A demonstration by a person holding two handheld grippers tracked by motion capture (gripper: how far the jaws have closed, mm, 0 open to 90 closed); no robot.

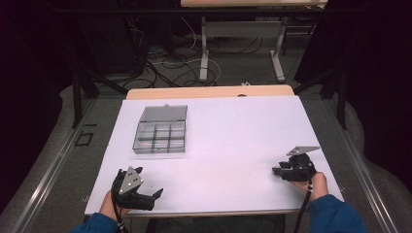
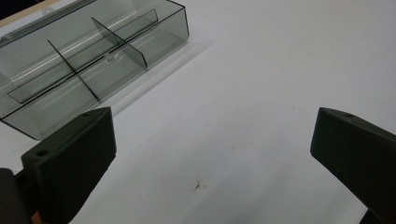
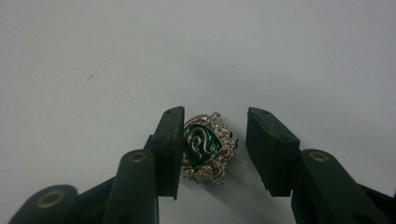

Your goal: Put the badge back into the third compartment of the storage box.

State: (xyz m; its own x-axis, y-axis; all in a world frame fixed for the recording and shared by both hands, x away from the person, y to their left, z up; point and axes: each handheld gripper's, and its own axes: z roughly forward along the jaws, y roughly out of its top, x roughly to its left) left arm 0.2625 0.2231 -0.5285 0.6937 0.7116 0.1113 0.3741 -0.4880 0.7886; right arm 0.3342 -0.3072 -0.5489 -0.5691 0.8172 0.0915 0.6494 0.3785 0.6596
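My right gripper (image 3: 212, 149) has its jaws apart around a small silver-and-green crest badge (image 3: 205, 147): left jaw touching it, right jaw clear, not clamped. Grab not done, I'd say. My left gripper (image 2: 212, 154) is spread wide over bare white sheet (image 1: 233, 141), holding nothing. Ahead-left of it sits the open clear divider box (image 1: 160, 130), compartments apparently empty. Likely destination. Beyond the table: dark room, floor cables, another table's legs.

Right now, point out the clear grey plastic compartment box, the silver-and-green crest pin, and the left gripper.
clear grey plastic compartment box (image 1: 160, 137), high view, middle divider.
silver-and-green crest pin (image 3: 202, 142), right gripper view, green centre.
left gripper (image 2: 212, 149), left gripper view, midway between jaws.
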